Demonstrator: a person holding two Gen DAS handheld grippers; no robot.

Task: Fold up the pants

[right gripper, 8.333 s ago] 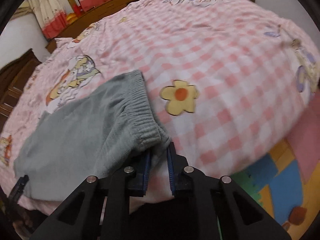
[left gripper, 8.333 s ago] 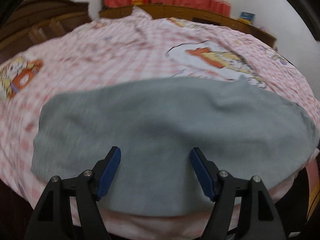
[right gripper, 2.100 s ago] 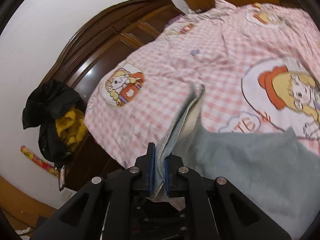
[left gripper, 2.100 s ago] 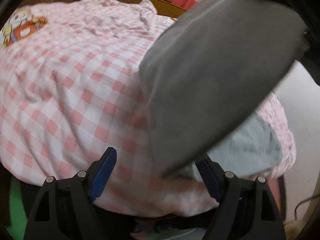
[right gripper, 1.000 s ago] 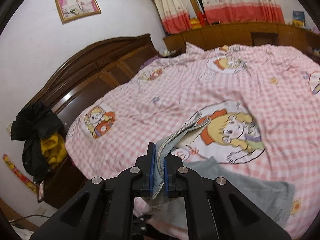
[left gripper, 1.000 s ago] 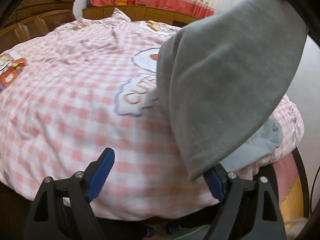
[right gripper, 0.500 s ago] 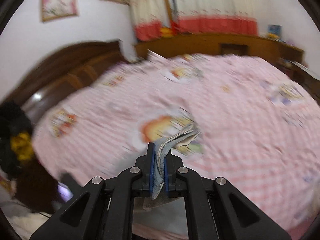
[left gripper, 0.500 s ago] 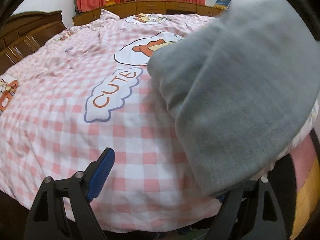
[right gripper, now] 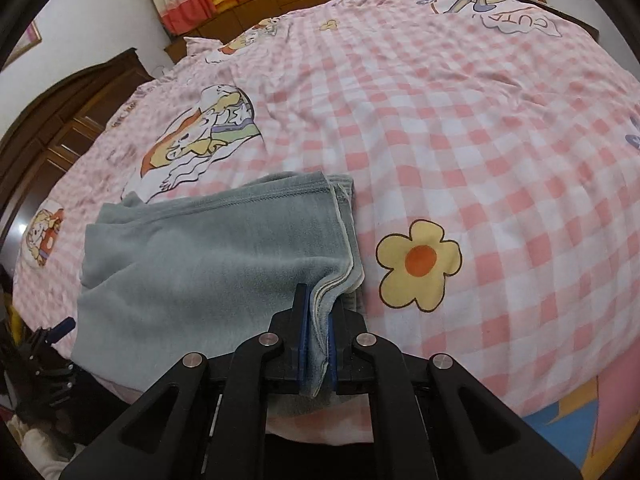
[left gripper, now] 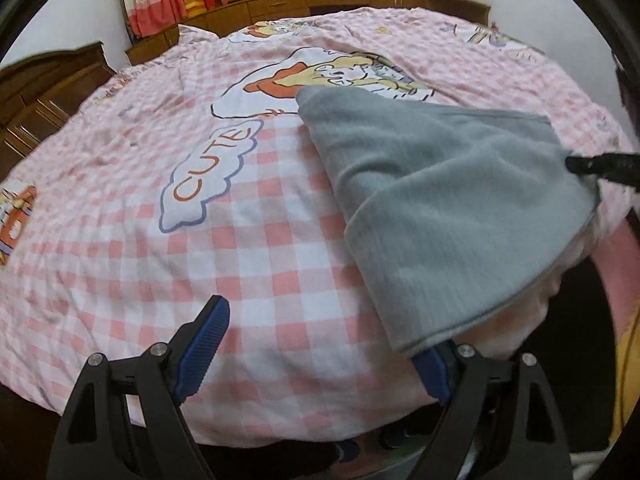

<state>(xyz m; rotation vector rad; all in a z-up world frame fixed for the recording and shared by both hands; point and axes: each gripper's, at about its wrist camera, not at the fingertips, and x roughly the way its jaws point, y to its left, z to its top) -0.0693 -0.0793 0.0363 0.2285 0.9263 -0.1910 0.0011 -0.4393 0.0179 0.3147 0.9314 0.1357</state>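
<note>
Grey pants (left gripper: pixel 440 200) lie folded double on the pink checked bed sheet (left gripper: pixel 280 240), near its front right corner. In the right wrist view the pants (right gripper: pixel 208 264) show stacked hem edges at their right side. My right gripper (right gripper: pixel 318 320) is shut on those layered edges, low over the bed. The left wrist view catches that right gripper (left gripper: pixel 604 166) as a black tip at the pants' far right edge. My left gripper (left gripper: pixel 316 352) stands open at the bed's front edge. Its left finger (left gripper: pixel 204 336) is bare. The right finger (left gripper: pixel 430 372) sits partly under the overhanging fold.
Cartoon prints and a yellow flower (right gripper: pixel 418 262) mark the sheet (right gripper: pixel 480 140). A dark wooden headboard (left gripper: pixel 44 92) rises at the left. Low wooden cabinets (left gripper: pixel 320 0) and red-hemmed curtains (left gripper: pixel 152 4) line the back wall. The bed drops off just beyond both grippers.
My right gripper swung the raised end of the pants across and lowered it onto the other half. The cloth now lies flat on the bed. The left gripper stayed open.
</note>
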